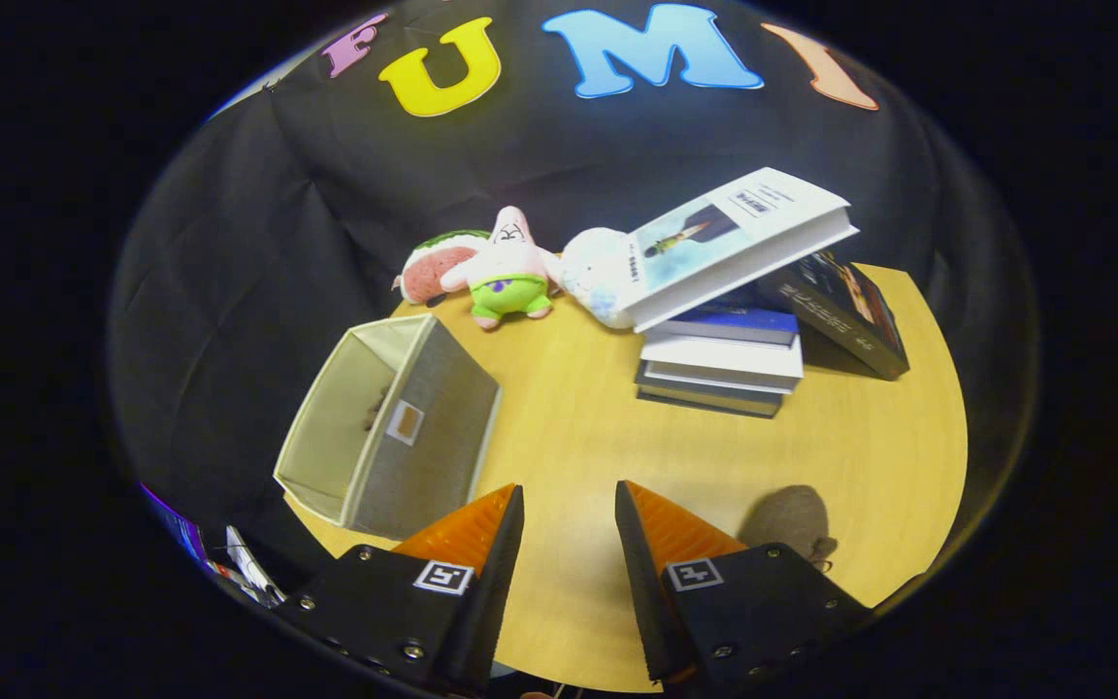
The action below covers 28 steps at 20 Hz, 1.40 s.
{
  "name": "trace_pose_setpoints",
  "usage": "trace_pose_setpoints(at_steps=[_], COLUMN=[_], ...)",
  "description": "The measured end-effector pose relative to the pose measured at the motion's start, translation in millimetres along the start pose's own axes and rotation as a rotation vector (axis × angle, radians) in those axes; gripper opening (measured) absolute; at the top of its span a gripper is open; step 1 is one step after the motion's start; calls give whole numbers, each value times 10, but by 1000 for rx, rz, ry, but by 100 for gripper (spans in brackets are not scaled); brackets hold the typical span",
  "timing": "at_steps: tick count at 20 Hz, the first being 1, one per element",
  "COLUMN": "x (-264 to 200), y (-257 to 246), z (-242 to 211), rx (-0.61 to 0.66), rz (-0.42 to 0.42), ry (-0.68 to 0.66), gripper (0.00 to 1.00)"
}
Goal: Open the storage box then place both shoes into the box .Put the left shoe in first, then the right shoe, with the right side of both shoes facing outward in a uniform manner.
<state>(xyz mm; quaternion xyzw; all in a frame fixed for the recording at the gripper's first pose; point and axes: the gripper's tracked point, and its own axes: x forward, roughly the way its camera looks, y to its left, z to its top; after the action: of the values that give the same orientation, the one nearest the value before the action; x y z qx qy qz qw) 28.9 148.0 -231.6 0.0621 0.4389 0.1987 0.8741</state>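
- Gripper [569, 515] at the bottom centre of the frame, its two fingers spread apart with bare tabletop showing between them, holding nothing
- Round wooden table [860, 456] fills the middle of the frame under everything else, with black cloth behind it
- Storage box [394, 427], grey fabric with a pale lining, lies tipped on its side at lower left, just ahead of the left finger, its open mouth turned toward the left; a dark thing shows inside, too dim to tell what it is
- Stack of books [724, 359] sits right of centre, beyond the fingers; a large white book [743, 238] rests tilted across the top of the stack, and a dark book [850, 316] leans against the stack's right side
- White plush [593, 272] sits at the far edge, touching the white book's lower corner
- Pink star-shaped plush [509, 272] in green shorts sits just left of it, beside a watermelon plush [433, 264]
- Brownish shoe [792, 519] lies low on the right, just beside the right finger, partly hidden behind the gripper body
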Motion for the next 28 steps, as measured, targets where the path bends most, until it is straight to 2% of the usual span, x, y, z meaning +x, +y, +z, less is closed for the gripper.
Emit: trace_pose_setpoints(at_steps=[4, 6, 11, 17, 20, 23, 28], x=[-161, -245, -406, -415, -391, -422, -278], y=[-561, -874, -1386, -1704, -1726, -1711, -1916], z=[-316, -451, -792, -1073, -1151, -1203, -1376], rx=[65, 64, 48, 53, 83, 45, 46], rz=[-60, -110, -176, -236, -216, -202, -239], ry=[-4, -7, 36, 100, 126, 147, 213], gripper=[58, 58, 58, 58, 58, 58, 58])
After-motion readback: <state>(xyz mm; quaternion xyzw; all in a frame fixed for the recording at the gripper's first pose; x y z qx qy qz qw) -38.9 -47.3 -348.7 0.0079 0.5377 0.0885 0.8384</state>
